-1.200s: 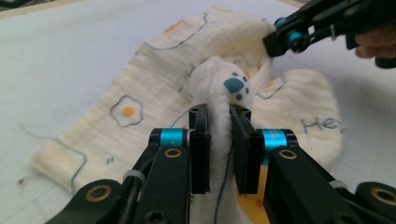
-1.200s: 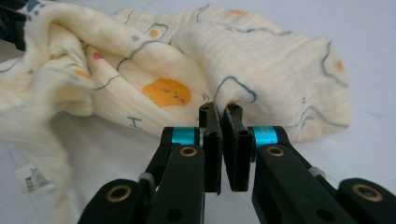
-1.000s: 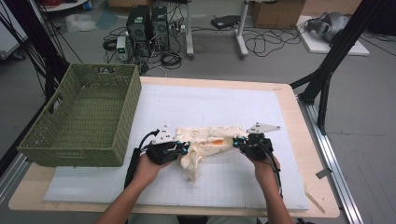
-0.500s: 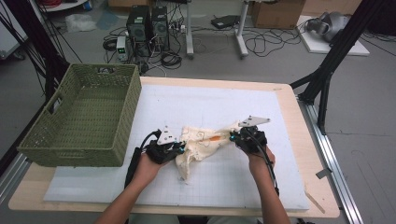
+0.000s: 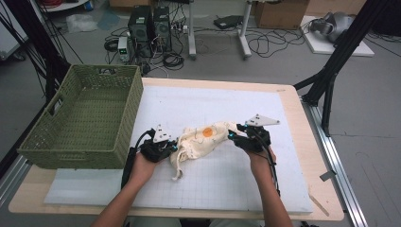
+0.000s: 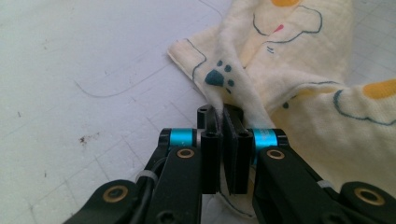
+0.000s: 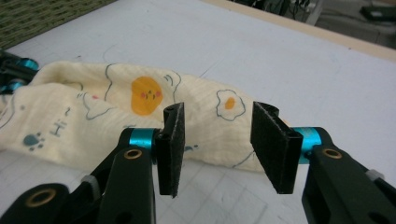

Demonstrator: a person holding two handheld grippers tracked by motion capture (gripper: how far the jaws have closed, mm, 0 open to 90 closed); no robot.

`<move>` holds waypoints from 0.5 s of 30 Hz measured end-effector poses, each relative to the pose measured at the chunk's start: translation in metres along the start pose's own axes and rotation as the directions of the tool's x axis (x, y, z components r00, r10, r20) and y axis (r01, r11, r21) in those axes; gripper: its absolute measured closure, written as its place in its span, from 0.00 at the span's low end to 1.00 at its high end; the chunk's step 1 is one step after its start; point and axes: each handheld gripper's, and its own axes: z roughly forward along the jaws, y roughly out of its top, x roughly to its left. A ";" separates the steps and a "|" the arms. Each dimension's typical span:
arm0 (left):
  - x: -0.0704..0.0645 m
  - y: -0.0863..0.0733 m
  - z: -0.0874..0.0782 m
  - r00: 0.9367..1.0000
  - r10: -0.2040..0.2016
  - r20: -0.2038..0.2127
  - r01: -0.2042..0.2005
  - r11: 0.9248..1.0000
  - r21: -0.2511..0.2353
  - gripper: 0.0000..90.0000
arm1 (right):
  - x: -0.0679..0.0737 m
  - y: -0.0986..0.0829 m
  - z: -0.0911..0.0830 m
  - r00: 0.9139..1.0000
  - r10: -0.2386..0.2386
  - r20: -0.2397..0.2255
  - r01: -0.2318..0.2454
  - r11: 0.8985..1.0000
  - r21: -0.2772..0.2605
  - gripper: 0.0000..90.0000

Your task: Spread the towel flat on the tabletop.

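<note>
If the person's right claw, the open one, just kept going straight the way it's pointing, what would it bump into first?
Most likely the cream printed cloth. The right claw stands open and aims at the cloth's near end, which lies bunched on the white mat just ahead of its jaws. How much gap remains is hard to judge.

**Right hand-held gripper open over the cloth**

The right hand-held gripper (image 7: 217, 151) has its two black jaws wide apart, holding nothing. Behind them, the cream cloth (image 7: 116, 121) with egg drawings lies on the white table (image 7: 280, 60). The other hand-held gripper (image 7: 16, 70) is at the cloth's far end.
</note>
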 end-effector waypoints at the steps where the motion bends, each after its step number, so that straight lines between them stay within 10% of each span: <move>1: 0.000 0.000 0.000 1.000 -0.002 0.001 0.002 1.000 -0.003 0.95 | 0.001 -0.004 -0.004 1.000 -0.013 -0.007 0.013 1.000 0.007 0.69; 8: 0.000 0.001 -0.002 1.000 -0.005 0.007 0.005 1.000 -0.022 0.95 | 0.005 -0.028 0.005 0.998 -0.010 -0.054 0.014 0.997 0.075 0.68; 15: 0.000 0.001 -0.002 1.000 -0.008 0.016 0.008 1.000 -0.025 0.95 | 0.038 -0.028 0.041 0.984 -0.056 -0.170 0.080 0.987 0.139 0.64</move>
